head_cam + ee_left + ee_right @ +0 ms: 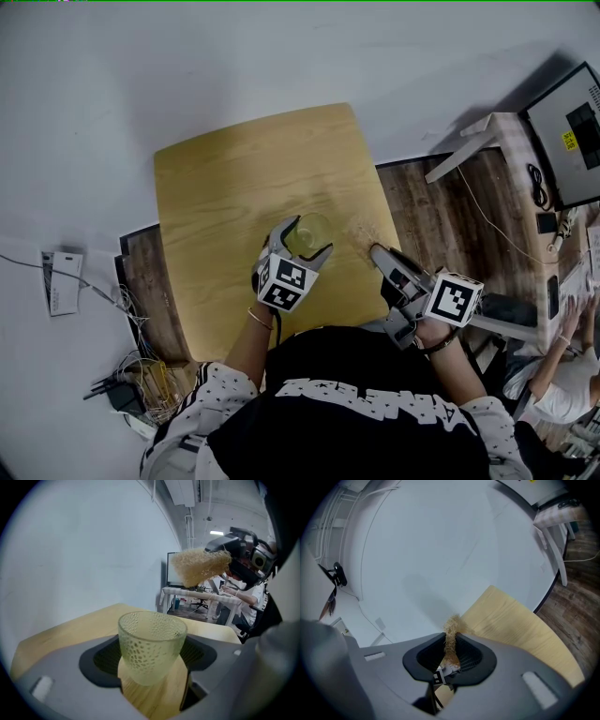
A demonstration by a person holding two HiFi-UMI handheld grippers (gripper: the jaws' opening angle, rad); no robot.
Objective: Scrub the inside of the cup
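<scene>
We see left claw (pixel 306 240) clamped on glass cup (pixel 151 644) over the surface (pixel 225 187); right claw (pixel 375 251) pinches scrubber (pixel 200 566), at cup's 3 o'clock, apart.

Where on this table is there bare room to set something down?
Bare: the table's far half and left strip, beyond the cup. Crowded: near right edge, where left gripper holds the cup, right gripper the scrub pad.
</scene>
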